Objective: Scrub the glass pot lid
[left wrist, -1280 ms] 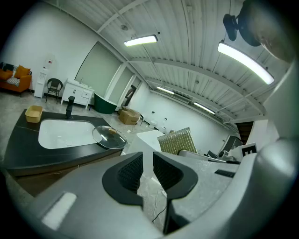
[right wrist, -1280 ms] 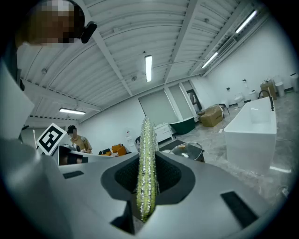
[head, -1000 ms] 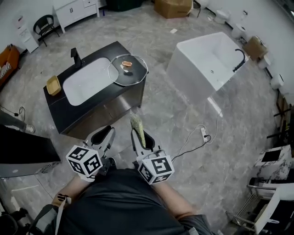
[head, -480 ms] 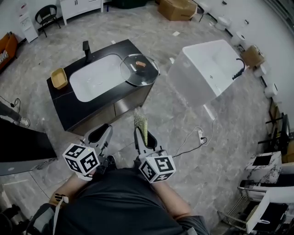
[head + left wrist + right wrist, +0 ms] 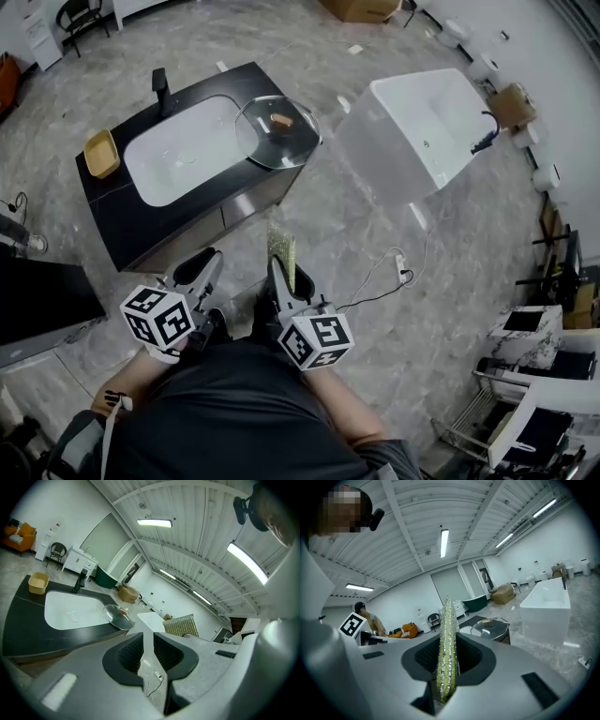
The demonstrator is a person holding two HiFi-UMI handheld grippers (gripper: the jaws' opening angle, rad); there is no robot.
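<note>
The glass pot lid (image 5: 277,133) lies on the right end of a black vanity counter (image 5: 122,220), beside its white basin (image 5: 178,150). It has a brown knob on top. Both grippers are held low near my body, well short of the counter. My right gripper (image 5: 281,272) is shut on a yellow-green scrub sponge (image 5: 281,249), which stands on edge between the jaws (image 5: 448,620). My left gripper (image 5: 200,270) has its jaws nearly together with nothing between them (image 5: 148,637). The lid (image 5: 118,617) shows far ahead in the left gripper view, and the lid (image 5: 490,626) also in the right gripper view.
A white bathtub (image 5: 422,131) stands right of the counter. A yellow tray (image 5: 101,153) and a black faucet (image 5: 159,89) are on the counter. A power strip and cable (image 5: 398,272) lie on the marble floor. A person (image 5: 365,616) is at the left in the right gripper view.
The head view has shifted, so the counter and lid sit a little higher and further left than half a second ago. Both grippers stay low; the sponge stays held.
</note>
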